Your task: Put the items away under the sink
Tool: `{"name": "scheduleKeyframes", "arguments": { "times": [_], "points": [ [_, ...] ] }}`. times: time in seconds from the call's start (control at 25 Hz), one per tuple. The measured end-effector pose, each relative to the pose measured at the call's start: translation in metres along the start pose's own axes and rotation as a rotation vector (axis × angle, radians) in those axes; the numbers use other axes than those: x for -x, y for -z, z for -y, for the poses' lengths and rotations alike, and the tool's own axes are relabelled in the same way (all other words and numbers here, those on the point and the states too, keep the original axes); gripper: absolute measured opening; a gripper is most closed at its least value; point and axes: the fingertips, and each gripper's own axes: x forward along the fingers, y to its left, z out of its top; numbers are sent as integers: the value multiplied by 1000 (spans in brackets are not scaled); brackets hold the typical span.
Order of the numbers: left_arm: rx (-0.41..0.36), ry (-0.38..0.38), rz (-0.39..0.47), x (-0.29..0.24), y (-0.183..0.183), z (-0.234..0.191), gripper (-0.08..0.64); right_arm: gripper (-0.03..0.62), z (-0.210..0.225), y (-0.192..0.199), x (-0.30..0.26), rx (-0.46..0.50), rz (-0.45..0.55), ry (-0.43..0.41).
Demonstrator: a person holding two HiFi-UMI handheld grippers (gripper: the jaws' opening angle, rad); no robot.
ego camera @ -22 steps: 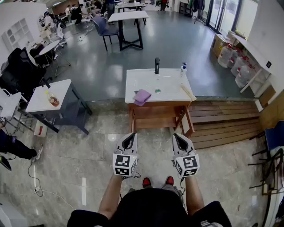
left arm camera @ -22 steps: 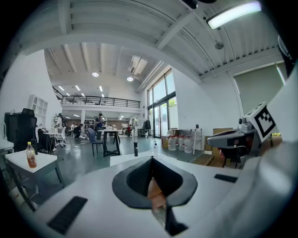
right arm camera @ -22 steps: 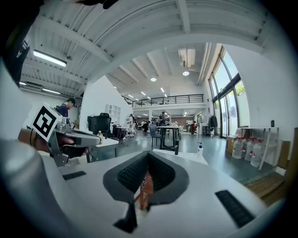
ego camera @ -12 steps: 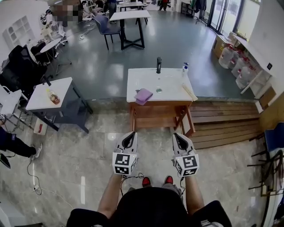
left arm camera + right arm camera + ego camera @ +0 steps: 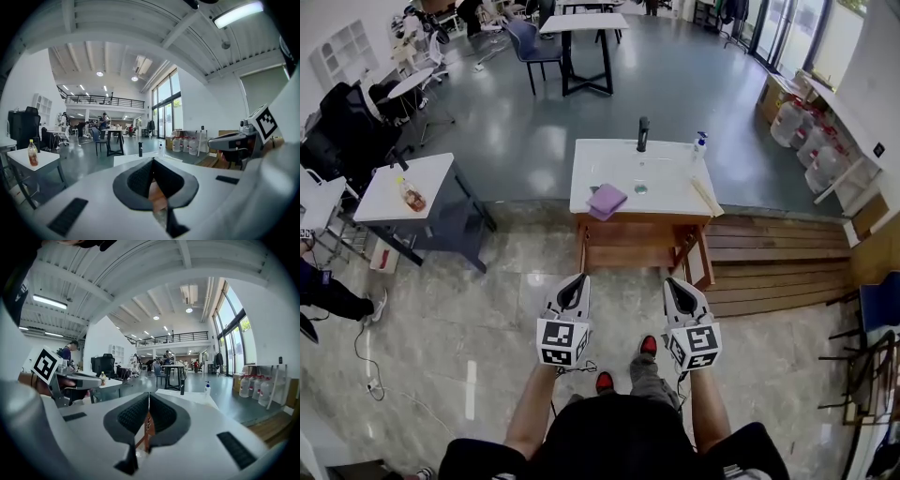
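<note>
Evidently the task has not begun: nothing is stowed, and every item lies on top of the sink (image 5: 667, 192), which stands well apart from the person, across a stretch of floor.

Left to right: the left gripper (image 5: 573, 284) is held level in front of the body, its jaws pressed together on nothing. The right gripper (image 5: 677, 286) is held beside it in the same way, jaws likewise together and empty. All steps remain, by this reading: the approach, each pick-up, and each placement on the wooden shelf (image 5: 637, 246) below the basin.

Items on the sink top, left to right: a purple cloth (image 5: 607, 201), loosely folded, overhangs the near-left edge and will probably sag when lifted. A dark faucet (image 5: 643, 134) stands at the far edge and is a fixture, not an item. A small pump bottle (image 5: 700, 146) stands upright at the far-right corner. A pale wooden stick (image 5: 706, 197) lies along the right edge, its near end just over the rim; whether it is one piece or two cannot be told. The shelf below looks bare, though its inner part is in shadow.
</note>
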Motion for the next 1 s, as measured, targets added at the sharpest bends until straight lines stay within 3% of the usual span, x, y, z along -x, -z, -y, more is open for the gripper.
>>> {"name": "scheduleKeyframes", "arguments": {
  "times": [0.68,1.0],
  "points": [
    [57,-188,-67,-138,10,-57,6,31,66,18,-170,-1,-66,-213],
    [69,-260,-109,-195,29,-80,6,31,87,44,-240,-34,-110,-324]
  ]
}}
